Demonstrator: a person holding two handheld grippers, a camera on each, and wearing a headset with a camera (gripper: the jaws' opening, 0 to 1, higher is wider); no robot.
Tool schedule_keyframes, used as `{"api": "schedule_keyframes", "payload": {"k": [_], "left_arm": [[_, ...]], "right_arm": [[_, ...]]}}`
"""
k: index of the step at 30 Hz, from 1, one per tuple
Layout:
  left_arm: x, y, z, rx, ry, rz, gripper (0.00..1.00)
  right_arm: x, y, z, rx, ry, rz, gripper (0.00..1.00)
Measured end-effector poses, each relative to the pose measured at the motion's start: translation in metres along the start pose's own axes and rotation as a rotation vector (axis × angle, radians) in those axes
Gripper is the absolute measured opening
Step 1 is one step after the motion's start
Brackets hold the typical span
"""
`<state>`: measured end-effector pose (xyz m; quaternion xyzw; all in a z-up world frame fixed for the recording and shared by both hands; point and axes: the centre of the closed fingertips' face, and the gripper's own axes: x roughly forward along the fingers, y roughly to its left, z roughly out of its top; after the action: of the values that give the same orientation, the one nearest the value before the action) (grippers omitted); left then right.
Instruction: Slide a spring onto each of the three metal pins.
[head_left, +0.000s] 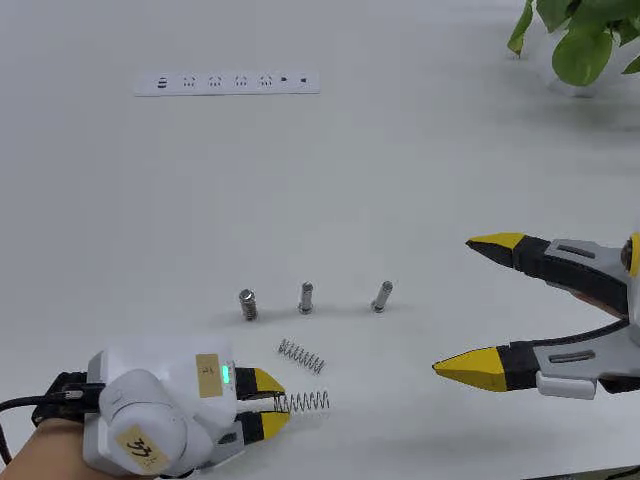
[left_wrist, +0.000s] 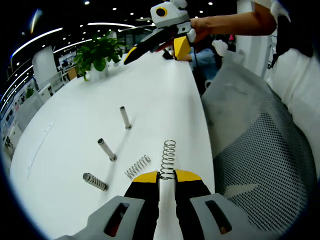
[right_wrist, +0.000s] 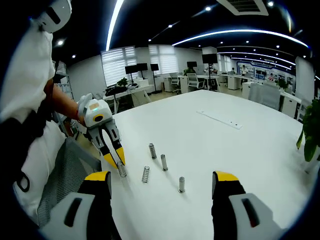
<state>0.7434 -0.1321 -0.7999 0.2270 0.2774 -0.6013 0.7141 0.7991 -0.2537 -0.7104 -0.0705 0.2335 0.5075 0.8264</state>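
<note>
Three metal pins stand in a row on the white table: the left pin (head_left: 248, 303) wears a spring, the middle pin (head_left: 306, 296) and right pin (head_left: 381, 296) are bare. A loose spring (head_left: 301, 355) lies in front of them. My left gripper (head_left: 268, 400) is shut on the end of another spring (head_left: 305, 402), which sticks out past its yellow tips (left_wrist: 168, 159) just above the table. My right gripper (head_left: 455, 305) hovers wide open to the right of the pins, with nothing between its jaws. In the right gripper view the bare pins (right_wrist: 163, 162) sit ahead of it.
A white power strip (head_left: 227, 83) lies at the far side of the table. A green plant (head_left: 580, 35) stands at the far right corner. A grey mesh chair (left_wrist: 260, 150) sits beside the table's near edge.
</note>
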Motion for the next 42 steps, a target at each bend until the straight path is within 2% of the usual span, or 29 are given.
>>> {"api": "schedule_keyframes", "payload": {"k": [1,10,15,18,20,22,24,29,33,34,38,42], "left_arm": [[-0.003,0.0,0.006,-0.015,-0.027,0.005,0.1],[-0.022,0.013,0.044,-0.094,-0.18,0.042,0.1],[-0.033,0.021,0.068,-0.147,-0.283,0.061,0.1],[-0.041,0.028,0.082,-0.19,-0.348,0.075,0.1],[-0.046,0.032,0.091,-0.212,-0.388,0.085,0.1],[-0.052,0.037,0.101,-0.247,-0.435,0.088,0.1],[-0.055,0.04,0.108,-0.266,-0.469,0.089,0.1],[-0.06,0.045,0.121,-0.293,-0.529,0.098,0.1],[-0.062,0.047,0.128,-0.309,-0.557,0.099,0.1],[-0.062,0.047,0.13,-0.317,-0.569,0.097,0.1],[-0.063,0.049,0.135,-0.328,-0.592,0.097,0.1],[-0.062,0.05,0.138,-0.336,-0.607,0.094,0.1]], "right_arm": [[0.0,0.001,0.004,-0.003,-0.002,0.004,0.84],[0.005,0.012,0.031,-0.025,-0.025,0.034,0.83],[0.012,0.022,0.049,-0.016,-0.065,0.056,0.79],[0.018,0.026,0.062,0.045,-0.103,0.064,0.74],[0.021,0.032,0.074,0.072,-0.154,0.077,0.68],[0.025,0.035,0.086,0.143,-0.214,0.087,0.63],[0.028,0.037,0.091,0.179,-0.245,0.098,0.57],[0.035,0.038,0.096,0.271,-0.297,0.108,0.41],[0.035,0.037,0.1,0.33,-0.325,0.12,0.29],[0.036,0.036,0.102,0.366,-0.337,0.12,0.27],[0.036,0.036,0.102,0.37,-0.337,0.123,0.25],[0.037,0.038,0.104,0.409,-0.355,0.142,0.2]]}}
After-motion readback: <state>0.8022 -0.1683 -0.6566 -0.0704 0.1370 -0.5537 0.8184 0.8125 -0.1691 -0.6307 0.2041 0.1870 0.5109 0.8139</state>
